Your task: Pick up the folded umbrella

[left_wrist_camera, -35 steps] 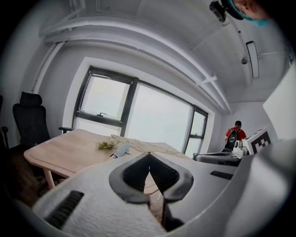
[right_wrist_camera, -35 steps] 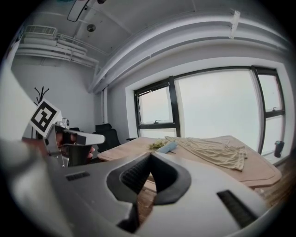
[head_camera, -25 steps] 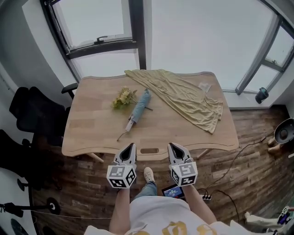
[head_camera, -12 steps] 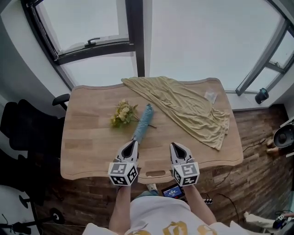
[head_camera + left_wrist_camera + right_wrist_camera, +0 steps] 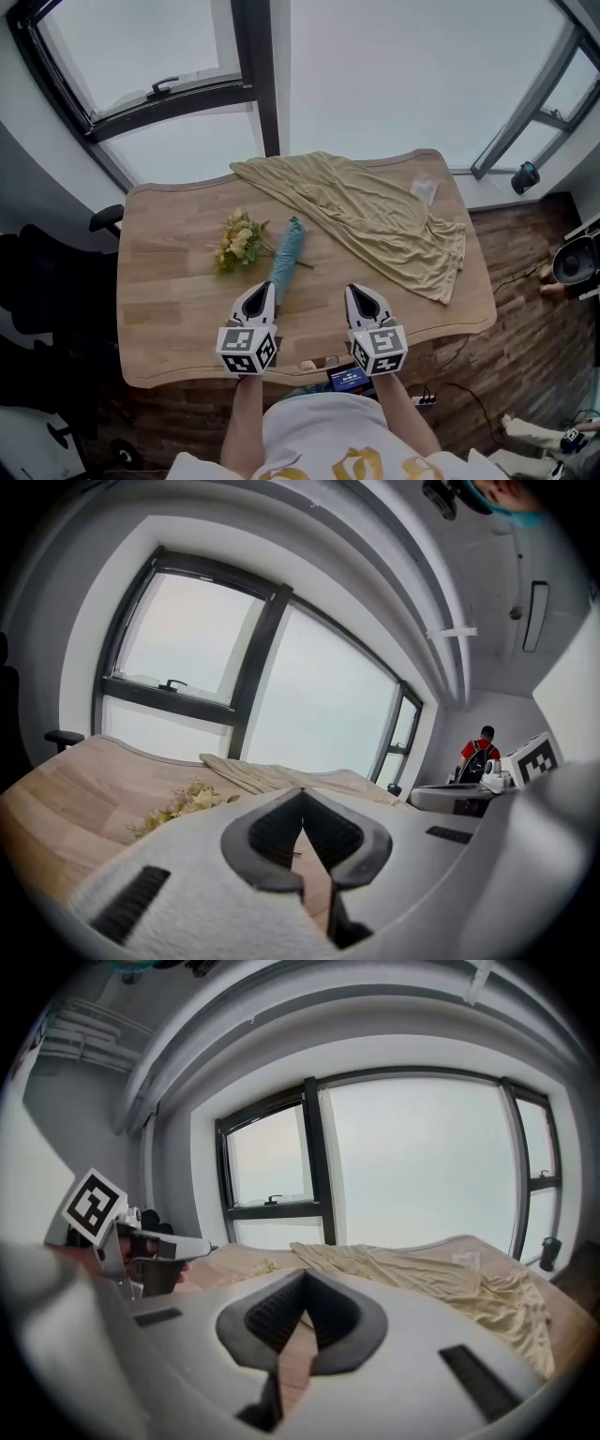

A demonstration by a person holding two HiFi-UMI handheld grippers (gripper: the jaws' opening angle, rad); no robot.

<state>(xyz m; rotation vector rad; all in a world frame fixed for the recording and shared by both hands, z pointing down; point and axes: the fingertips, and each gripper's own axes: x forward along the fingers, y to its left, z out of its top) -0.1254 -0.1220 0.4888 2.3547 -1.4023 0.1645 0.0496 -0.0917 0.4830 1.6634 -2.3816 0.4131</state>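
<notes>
on the table (image 5: pixel 169 281), the folded umbrella (image 5: pixel 286 255) runs near-to-far, leaning slightly right.

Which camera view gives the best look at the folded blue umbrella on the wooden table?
The head view: the folded blue umbrella lies there in plain sight on the wooden table, between the yellow flower bunch and the beige cloth. Both gripper views show table and cloth, but I cannot find the umbrella in them.
</notes>
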